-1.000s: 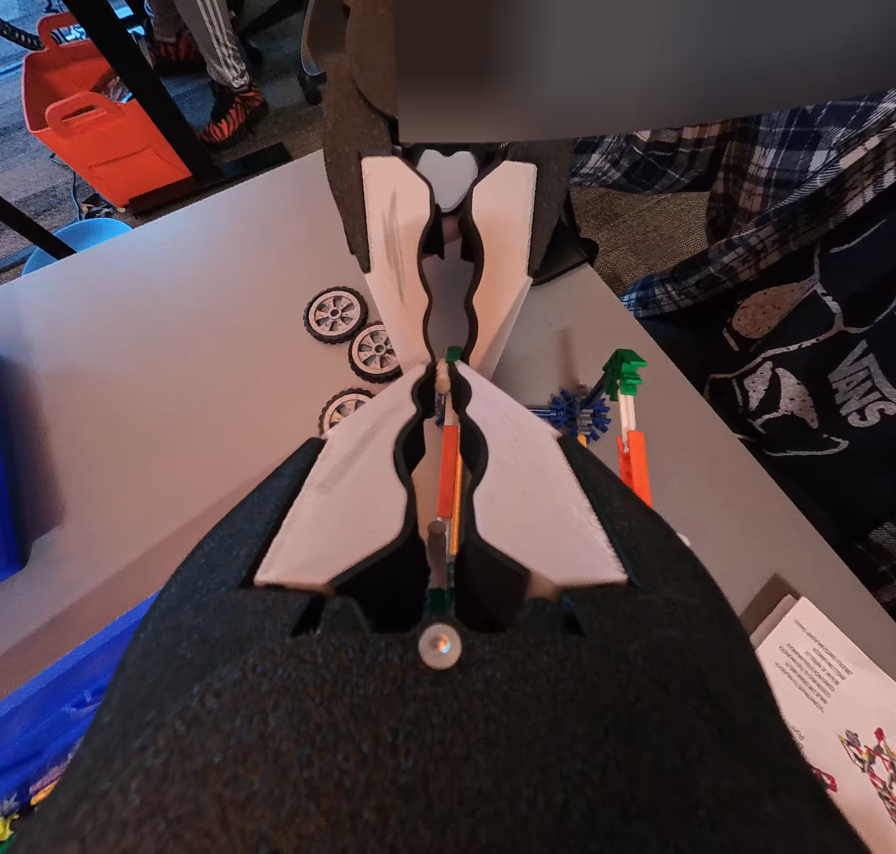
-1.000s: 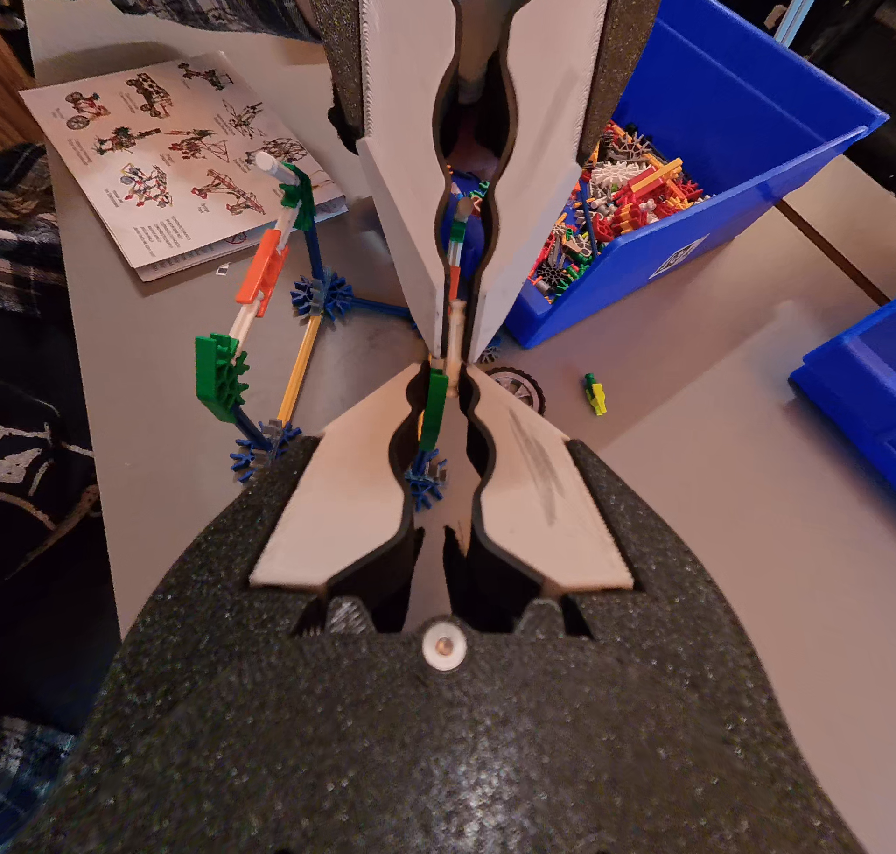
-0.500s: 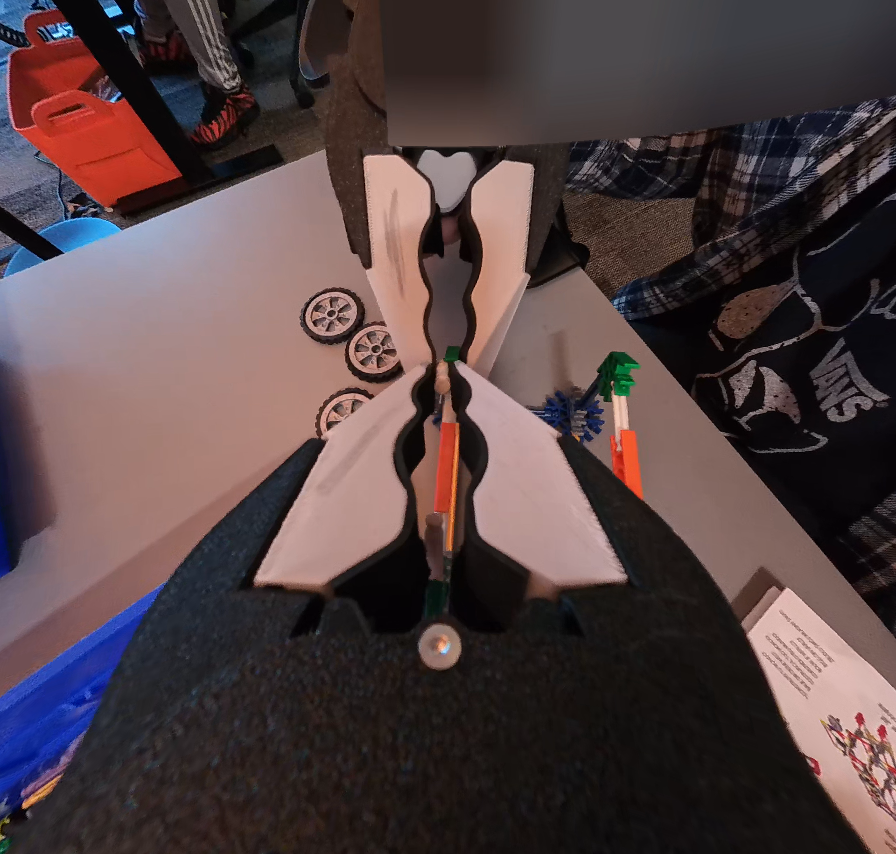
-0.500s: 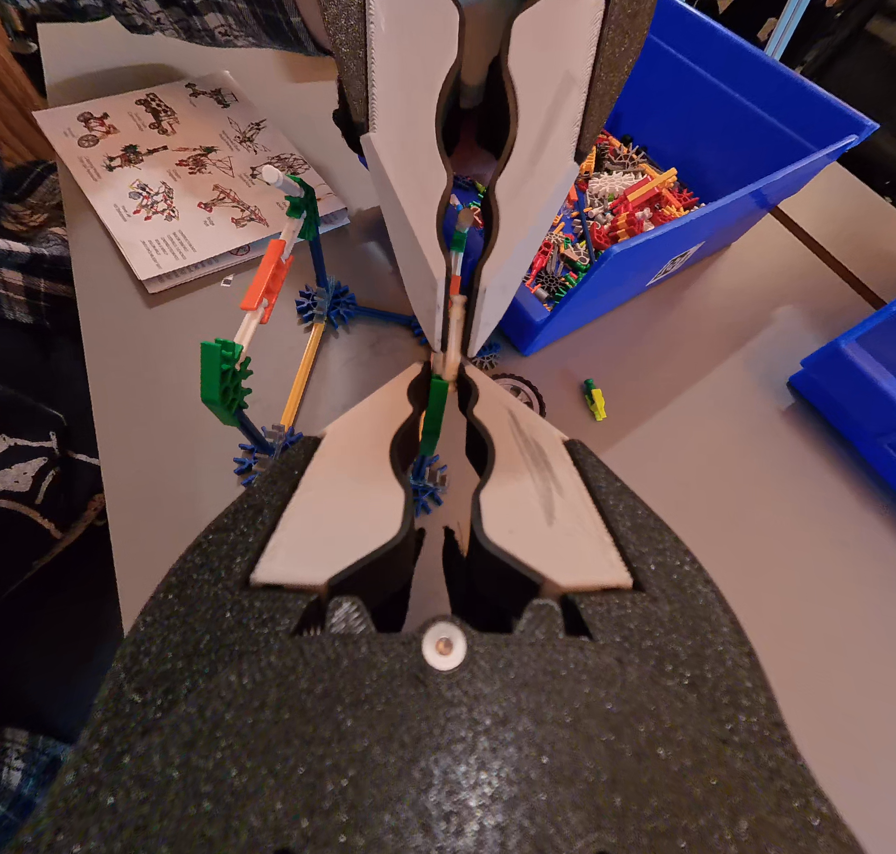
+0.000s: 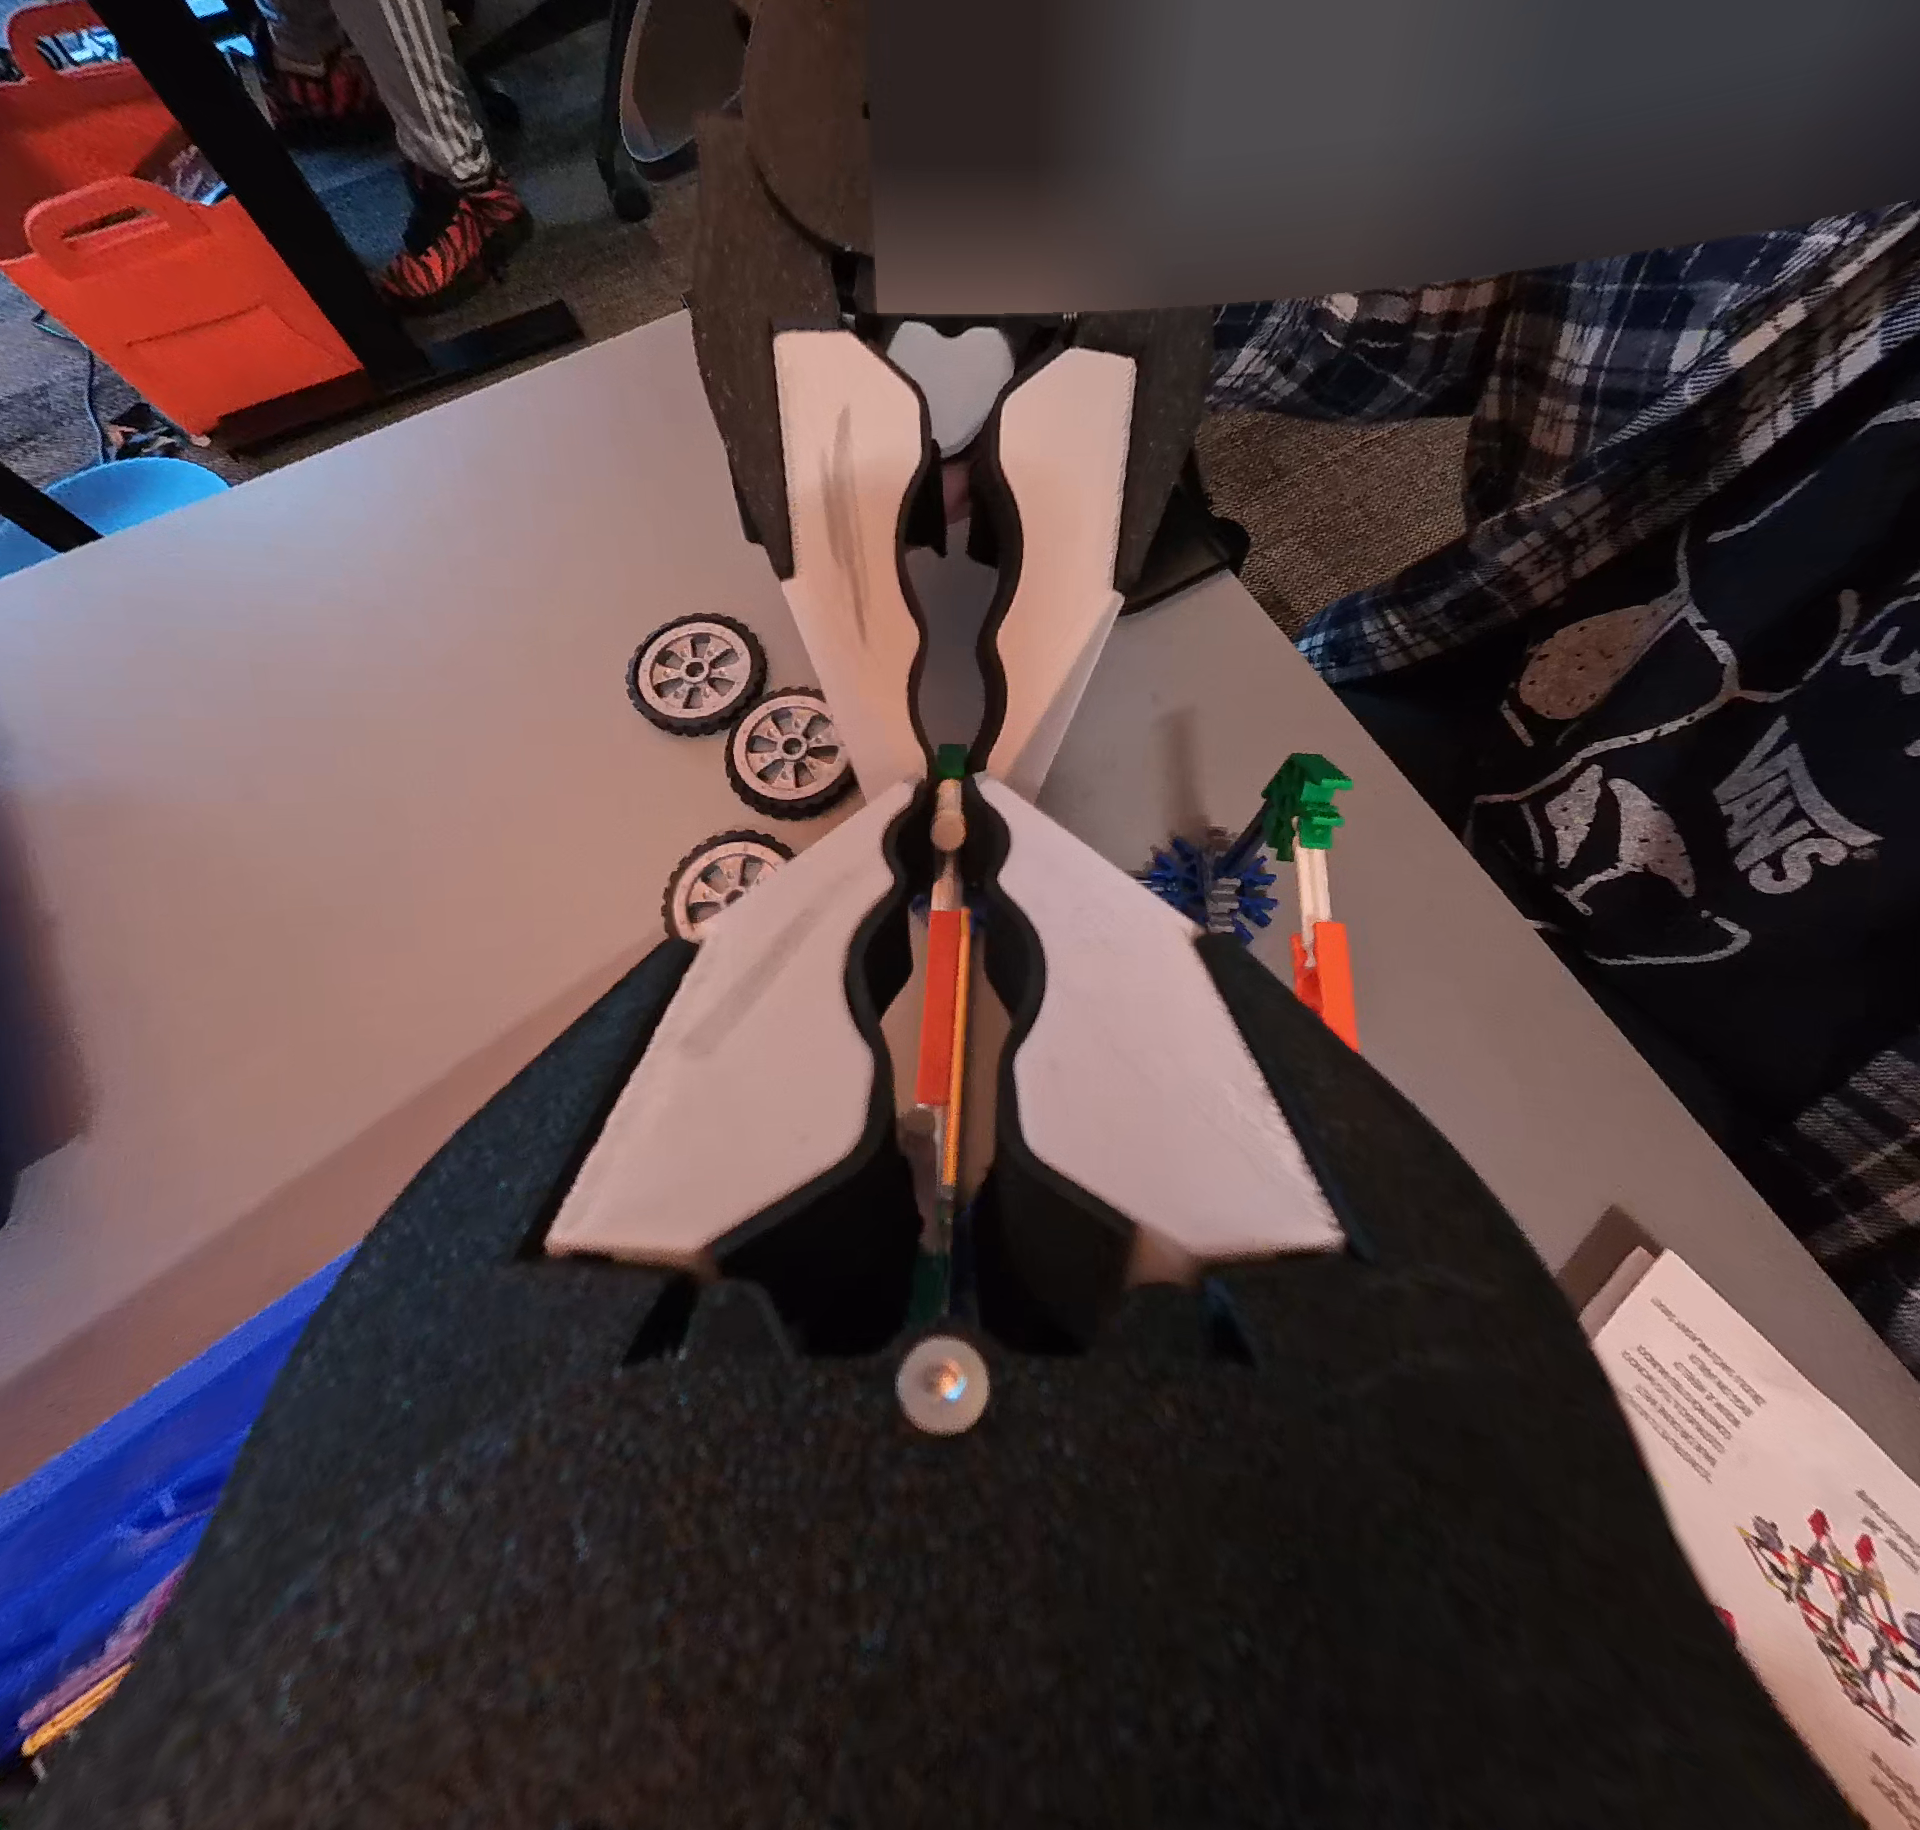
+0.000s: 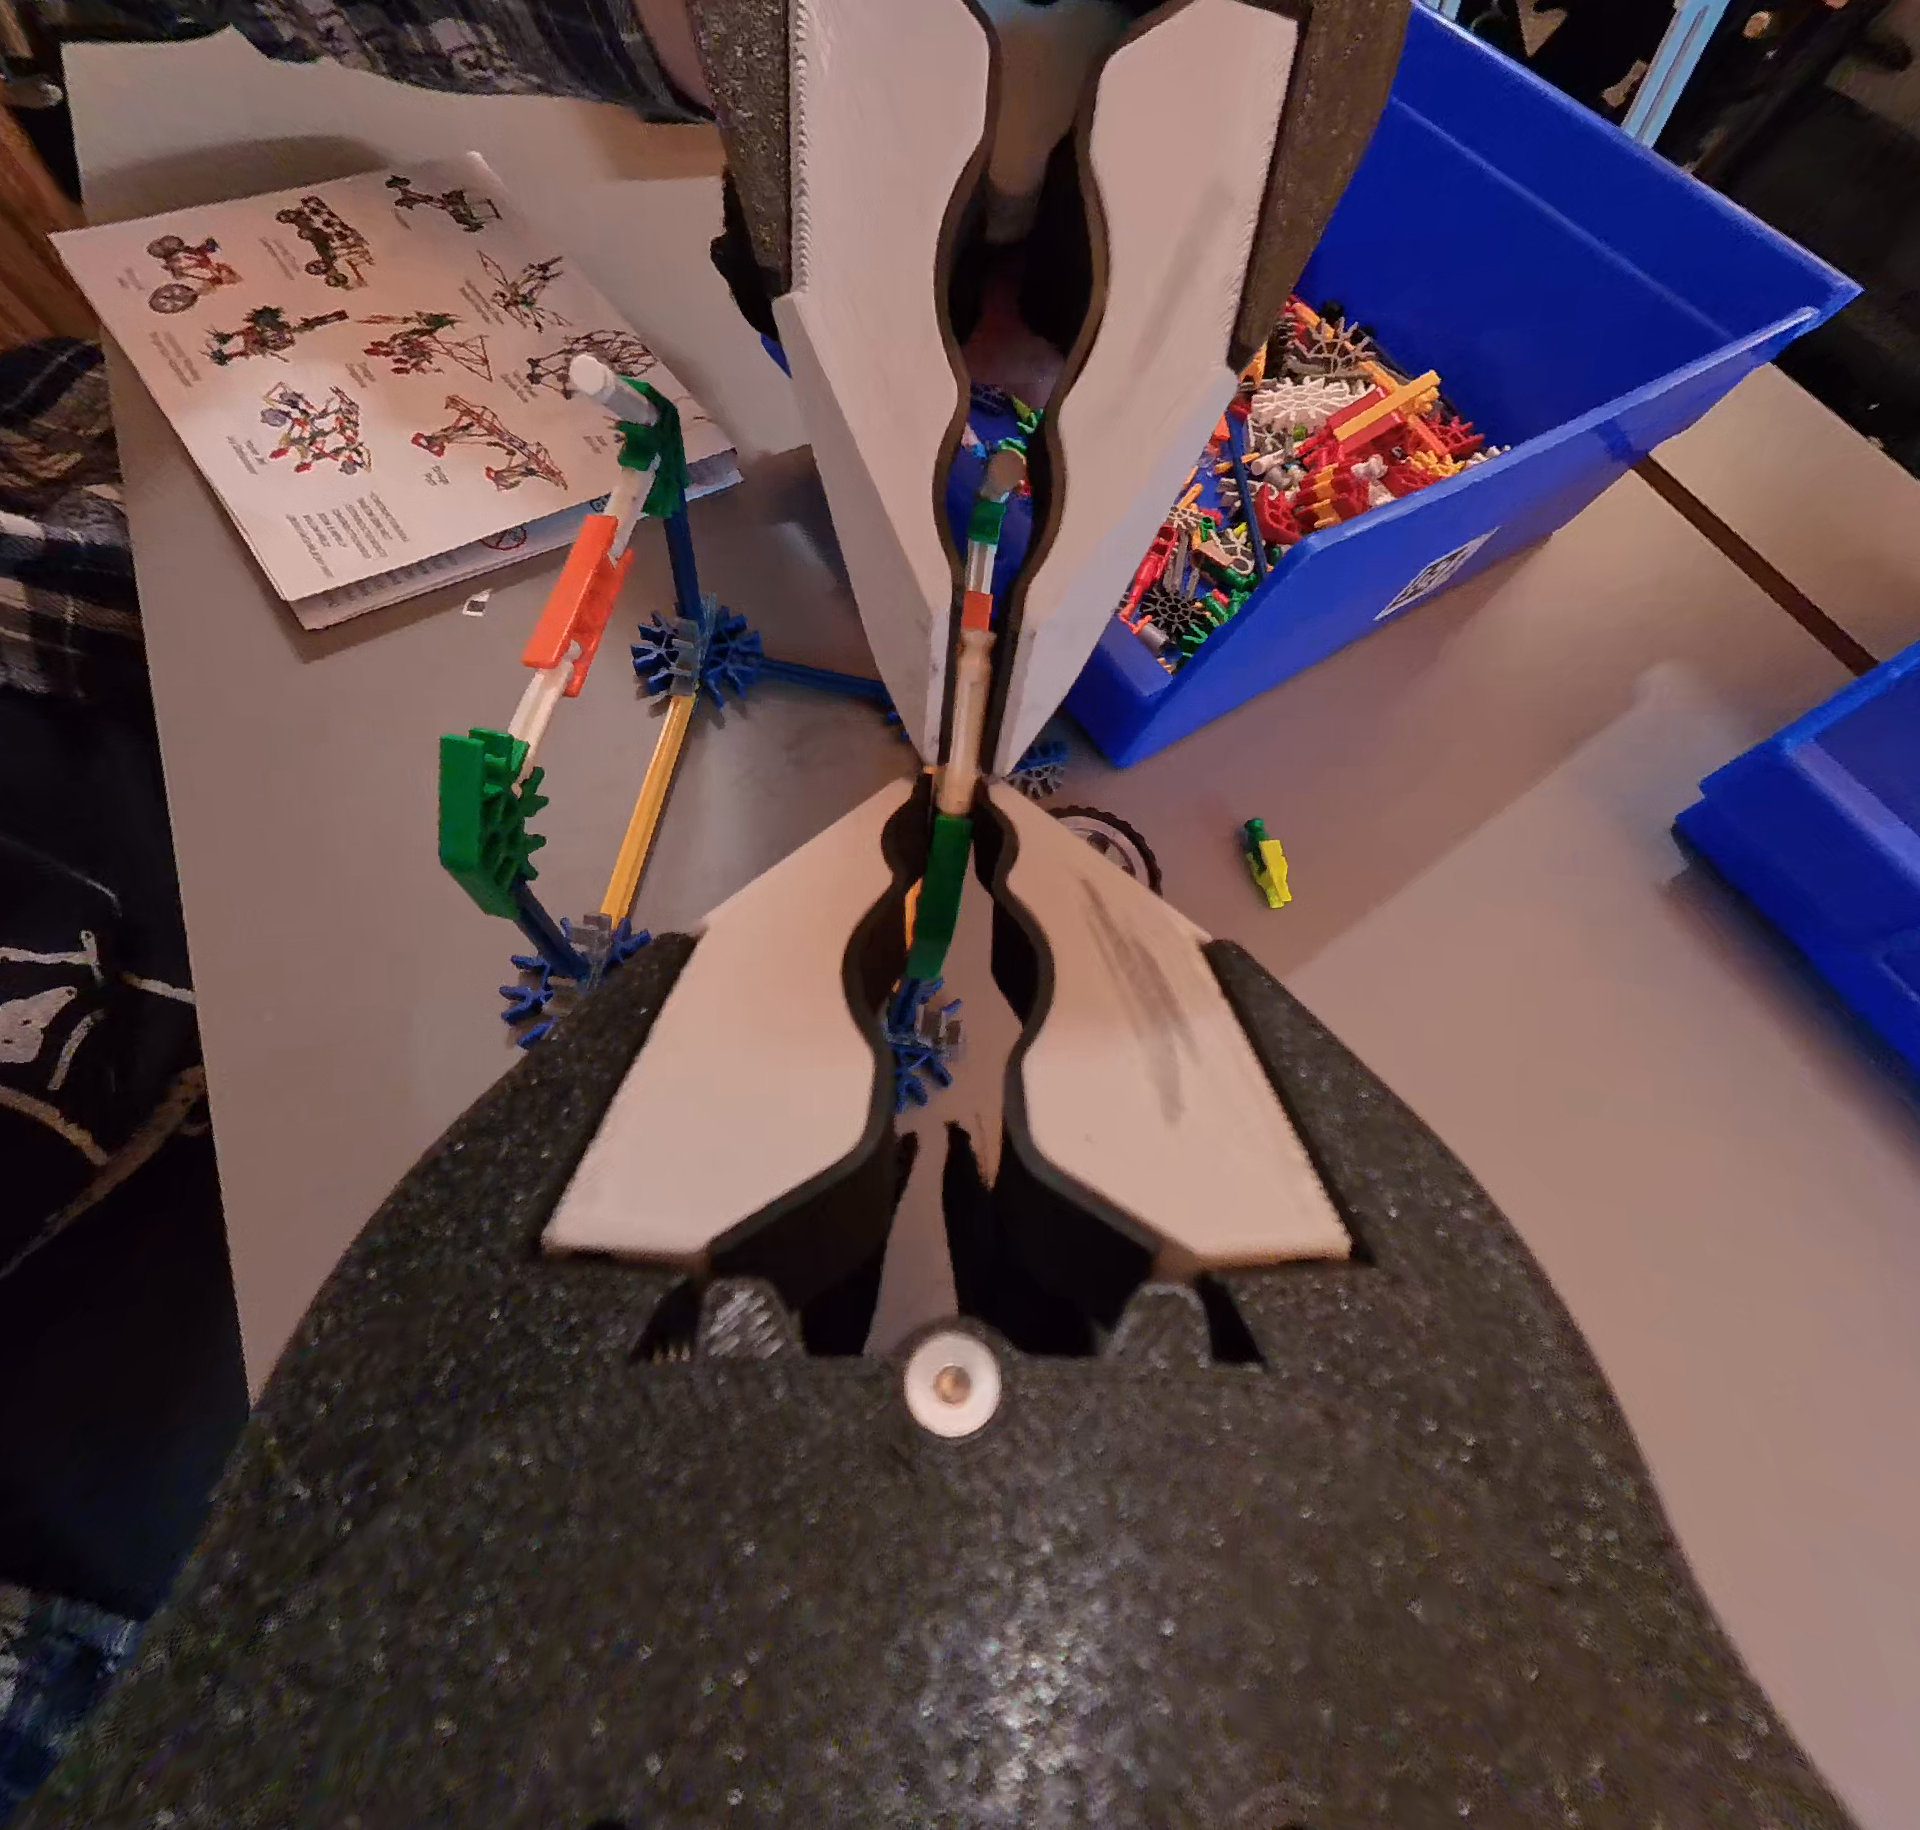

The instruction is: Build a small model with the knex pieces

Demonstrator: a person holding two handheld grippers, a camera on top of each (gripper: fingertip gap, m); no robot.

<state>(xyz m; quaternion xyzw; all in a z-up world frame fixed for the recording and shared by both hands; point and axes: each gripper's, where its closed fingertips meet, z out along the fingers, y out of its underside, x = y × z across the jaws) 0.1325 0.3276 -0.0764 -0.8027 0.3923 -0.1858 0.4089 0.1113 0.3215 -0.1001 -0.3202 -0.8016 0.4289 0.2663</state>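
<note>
1. The white rod (image 5: 948, 824) is lying along both grippers' lines, its long axis running tip to tip above the table (image 5: 312, 741).
2. The left gripper (image 5: 948, 804) is clamping the rod; the right gripper (image 6: 951, 793) is pinching a green connector (image 6: 940, 897) at its end.
3. Only the left wrist view is showing the wheels (image 5: 696, 660); only the right is showing the blue bin (image 6: 1558, 326) and the booklet's pictures (image 6: 343, 346).

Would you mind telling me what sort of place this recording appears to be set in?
Probably an office or lab hobby table: a grey tabletop carries a blue plastic bin of colourful construction-toy pieces and a printed instruction booklet, with grey carpet and a rolling chair base beyond.
</note>
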